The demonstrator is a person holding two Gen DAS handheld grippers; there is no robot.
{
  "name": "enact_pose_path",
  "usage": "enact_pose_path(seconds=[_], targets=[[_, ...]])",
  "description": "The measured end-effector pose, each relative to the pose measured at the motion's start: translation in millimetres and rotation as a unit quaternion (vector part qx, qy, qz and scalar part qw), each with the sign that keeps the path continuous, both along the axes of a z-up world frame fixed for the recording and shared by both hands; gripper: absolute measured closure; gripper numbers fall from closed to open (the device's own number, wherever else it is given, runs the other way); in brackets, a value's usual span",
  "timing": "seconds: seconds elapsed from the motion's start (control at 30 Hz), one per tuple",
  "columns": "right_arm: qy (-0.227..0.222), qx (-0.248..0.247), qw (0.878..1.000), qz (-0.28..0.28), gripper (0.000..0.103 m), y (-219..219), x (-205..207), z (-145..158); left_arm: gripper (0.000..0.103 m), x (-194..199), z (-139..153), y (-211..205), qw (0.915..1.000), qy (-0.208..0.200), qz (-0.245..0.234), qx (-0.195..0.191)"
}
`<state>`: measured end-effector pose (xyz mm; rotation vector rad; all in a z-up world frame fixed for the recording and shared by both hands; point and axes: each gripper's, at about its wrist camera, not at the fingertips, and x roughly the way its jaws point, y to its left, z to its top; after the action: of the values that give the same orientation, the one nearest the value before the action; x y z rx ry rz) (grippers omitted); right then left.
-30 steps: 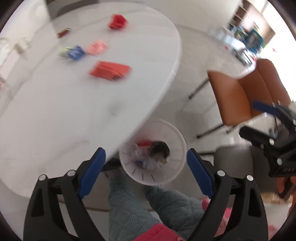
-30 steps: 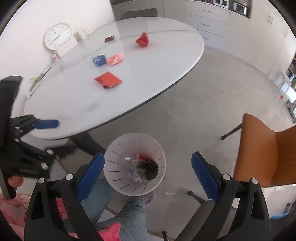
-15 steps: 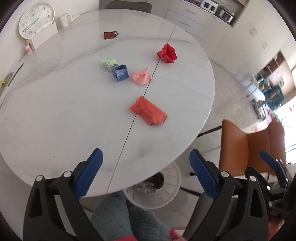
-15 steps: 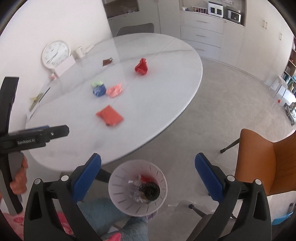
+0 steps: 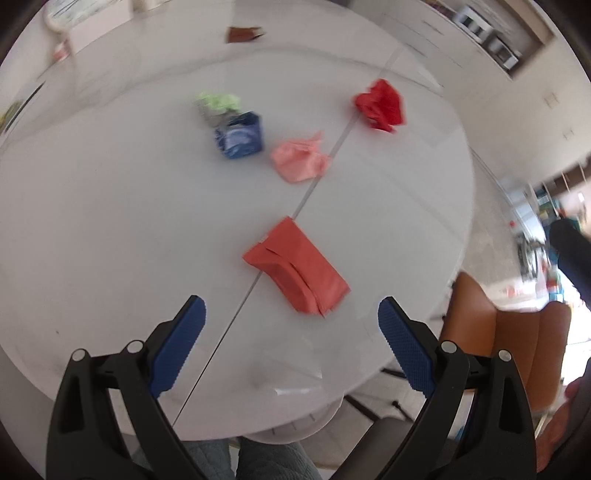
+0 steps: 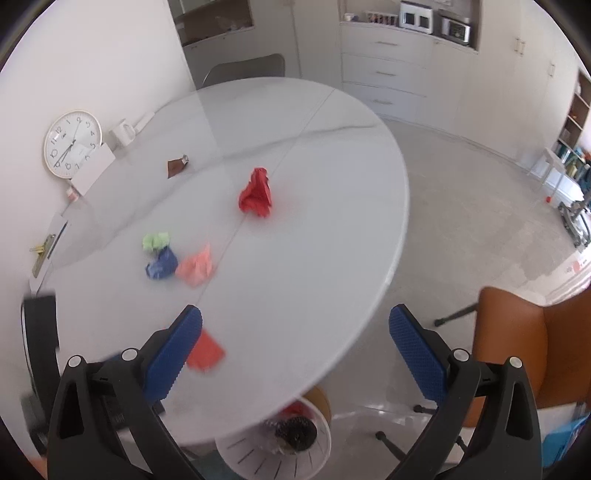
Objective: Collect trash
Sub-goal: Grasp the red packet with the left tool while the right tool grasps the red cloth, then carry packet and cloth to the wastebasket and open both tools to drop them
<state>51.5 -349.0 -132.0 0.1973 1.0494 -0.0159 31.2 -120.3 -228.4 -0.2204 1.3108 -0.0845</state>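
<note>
Several pieces of trash lie on the white oval table (image 5: 110, 221): a flat red packet (image 5: 295, 273), a pink wad (image 5: 301, 160), a blue wad (image 5: 240, 136), a green wad (image 5: 218, 103), a crumpled red paper (image 5: 380, 103) and a brown wrapper (image 5: 243, 34). My left gripper (image 5: 290, 306) hangs open and empty just short of the red packet. My right gripper (image 6: 294, 314) is open and empty over the table's near edge, with the red packet (image 6: 205, 352) beside its left finger. The white bin (image 6: 280, 443) with trash inside stands under that edge.
An orange chair (image 6: 535, 339) stands to the right of the table. A clock (image 6: 72, 144) and a mug (image 6: 122, 133) sit at the table's far left by the wall. The other gripper's black frame (image 6: 40, 332) shows at the left edge. Cabinets line the back wall.
Both grippers have moved from above the bin to over the table. The bin has slid to the bottom of both views. The left view has rolled, and the trash now looks closer.
</note>
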Motion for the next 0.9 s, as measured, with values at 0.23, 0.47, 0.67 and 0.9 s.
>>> enact_pose_path(seconds=[0.23,0.47,0.67,0.9], targets=[[0.020,-0.004,0.995,0.095,0.002,15.1,97.7,-37.4,0.013,13.5,-21.7,-10.8,0.9972,0.009,0.073,0.012],[0.051,-0.005,0.983,0.177,0.002,35.6,184.1,-84.9,0.023,25.9,-35.4,-34.1,0.9820,0.015,0.184,0.041],[0.068,-0.018,0.971,0.228,0.020,60.6,216.9,-120.3,0.053,37.9,-48.4,-46.2,0.9701,0.020,0.229,0.078],[0.068,-0.006,0.967,0.245,0.060,57.7,221.1,-128.5,0.063,42.6,-47.9,-45.6,0.9696,0.014,0.228,0.086]])
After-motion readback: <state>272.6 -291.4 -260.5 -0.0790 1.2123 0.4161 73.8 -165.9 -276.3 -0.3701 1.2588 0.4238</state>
